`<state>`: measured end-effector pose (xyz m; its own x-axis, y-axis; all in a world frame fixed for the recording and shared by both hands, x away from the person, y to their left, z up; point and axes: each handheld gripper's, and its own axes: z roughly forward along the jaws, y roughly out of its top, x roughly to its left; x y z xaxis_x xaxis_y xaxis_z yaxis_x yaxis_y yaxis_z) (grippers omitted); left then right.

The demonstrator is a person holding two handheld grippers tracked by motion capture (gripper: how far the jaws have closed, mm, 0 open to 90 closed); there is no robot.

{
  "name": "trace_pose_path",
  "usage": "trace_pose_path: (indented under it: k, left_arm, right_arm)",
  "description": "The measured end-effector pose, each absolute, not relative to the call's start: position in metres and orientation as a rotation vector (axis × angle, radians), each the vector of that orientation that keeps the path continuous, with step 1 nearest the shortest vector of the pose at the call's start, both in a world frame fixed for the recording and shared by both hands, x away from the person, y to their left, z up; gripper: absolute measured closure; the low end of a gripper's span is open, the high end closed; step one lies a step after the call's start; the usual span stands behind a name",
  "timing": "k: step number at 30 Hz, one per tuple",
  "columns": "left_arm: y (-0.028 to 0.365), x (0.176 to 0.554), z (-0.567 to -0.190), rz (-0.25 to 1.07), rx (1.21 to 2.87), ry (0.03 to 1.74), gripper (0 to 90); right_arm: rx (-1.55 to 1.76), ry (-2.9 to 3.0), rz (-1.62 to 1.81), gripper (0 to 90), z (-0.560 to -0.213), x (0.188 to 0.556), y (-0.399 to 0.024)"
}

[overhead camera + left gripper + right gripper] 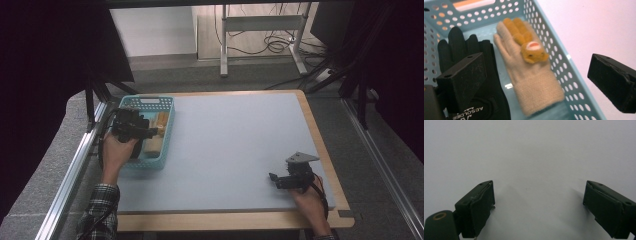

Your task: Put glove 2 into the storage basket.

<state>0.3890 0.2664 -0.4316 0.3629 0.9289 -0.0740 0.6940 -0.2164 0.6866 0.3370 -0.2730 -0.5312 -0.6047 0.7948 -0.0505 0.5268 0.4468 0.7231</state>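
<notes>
Your left gripper (534,75) hangs over the blue basket (564,67) at the table's far left, jaws wide apart and gripping nothing. Between and just beyond them lies the beige glove (531,77), its long axis running away from you, cuff nearest. A black glove (486,75) lies touching it on the left, under one jaw. Your right gripper (282,180), also spread and empty, rests well apart at the near right.

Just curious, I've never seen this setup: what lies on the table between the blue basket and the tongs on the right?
Nothing: in the high view the grey table top lies bare between the blue basket and the right tongs.
</notes>
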Motion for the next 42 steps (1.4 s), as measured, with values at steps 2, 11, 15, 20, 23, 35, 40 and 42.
trace_pose_path:
  k: [2,11,15,20,23,35,40,42]
  left_arm:
    - [0.264,0.387,-0.43,0.478,1.991,1.384,1.9]
    - [0.251,0.378,-0.425,0.496,1.991,1.322,1.0]
    - [0.243,0.373,-0.423,0.506,1.998,1.29,0.9]
    - [0.235,0.368,-0.422,0.515,2.007,1.265,0.7]
    - [0.233,0.367,-0.422,0.518,2.009,1.253,0.7]
    - [0.221,0.358,-0.421,0.519,2.024,1.201,0.7]
    - [0.215,0.353,-0.422,0.512,2.032,1.18,0.7]
    - [0.212,0.351,-0.422,0.506,2.038,1.165,0.7]
  right_arm:
    - [1.117,2.319,0.959,9.8,-0.531,0.337,-0.273]
    - [1.117,2.319,0.959,9.8,-0.531,0.337,-0.273]
    - [1.117,2.319,0.959,9.8,-0.531,0.337,-0.273]
    - [1.117,2.319,0.959,9.8,-0.531,0.337,-0.273]
    - [1.117,2.319,0.959,9.8,-0.531,0.337,-0.273]
    - [1.119,2.32,0.959,9.8,-0.531,0.337,-0.273]
    - [1.117,2.319,0.959,9.8,-0.531,0.337,-0.273]
    - [1.116,2.319,0.959,9.8,-0.531,0.337,-0.273]
